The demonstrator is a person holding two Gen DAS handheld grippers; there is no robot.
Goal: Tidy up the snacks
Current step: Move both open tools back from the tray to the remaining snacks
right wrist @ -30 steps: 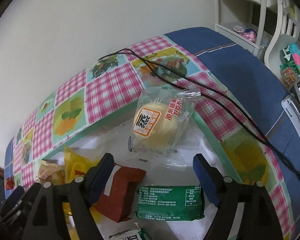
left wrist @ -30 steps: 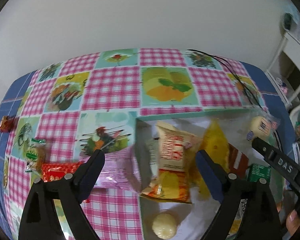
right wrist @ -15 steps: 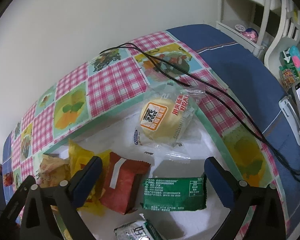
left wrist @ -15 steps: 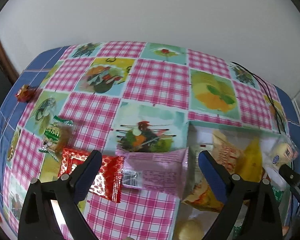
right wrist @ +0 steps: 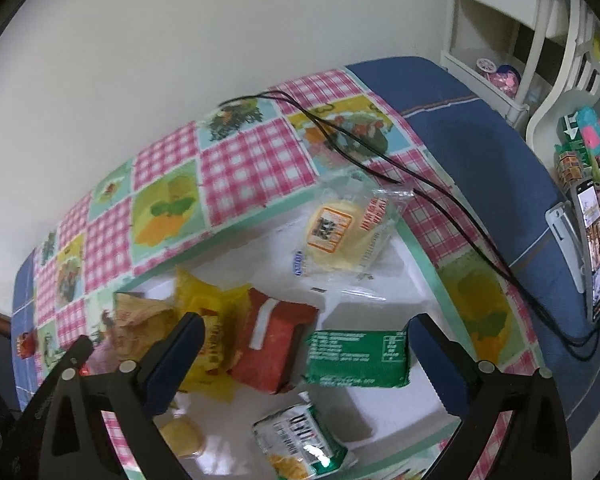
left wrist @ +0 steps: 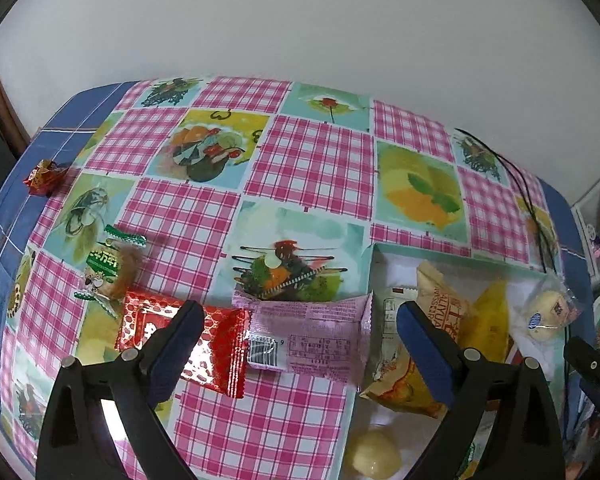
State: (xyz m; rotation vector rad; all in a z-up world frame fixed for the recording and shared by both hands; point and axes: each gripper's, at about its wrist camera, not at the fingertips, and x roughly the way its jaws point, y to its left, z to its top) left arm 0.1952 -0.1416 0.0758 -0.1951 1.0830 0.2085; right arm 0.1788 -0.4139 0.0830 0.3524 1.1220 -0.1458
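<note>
Left tool (left wrist: 296, 344): jaws wide apart, nothing between the pads, hanging over the table (left wrist: 312, 160) just outside the left wall of the white tray (left wrist: 396, 260). The jaws have just been opening a little.

Right tool (right wrist: 304, 352): jaws at full spread, just been opening, nothing gripped. It hangs over the tray (right wrist: 384, 404) interior.

Landmark = the tray. Snacks relative to it:
- Pink packet (left wrist: 312, 336): flat on the table, right end touching the tray's left wall, below and between the left tool's fingers, no contact.
- Red packet (left wrist: 216, 344): just left of the pink packet, ends overlapping; left finger partly covers it.
- Green-trimmed cake packet (left wrist: 108, 272): further left of the tray, beside the red packet's far corner.
- Small red wrapped sweet (left wrist: 42, 176): well apart from the tray, on the blue strip at the table's left edge.

Inside the tray:
- Clear-wrapped yellow bun (right wrist: 340, 232): far right corner, leaning on the wall.
- Green packet (right wrist: 356, 356): flat, near the right tool's right finger.
- Dark red packet (right wrist: 276, 344): just left of the green packet.
- Yellow packet (right wrist: 208, 320): beside the dark red one, partly behind the right tool's left finger.
- Tan packet (left wrist: 440, 320): near the left wall.
- Green-and-white packet (right wrist: 300, 444): near edge.
- Round pale cake (left wrist: 374, 452): near left corner.

Black cable (right wrist: 380, 160) runs across the table behind the tray's right side.
</note>
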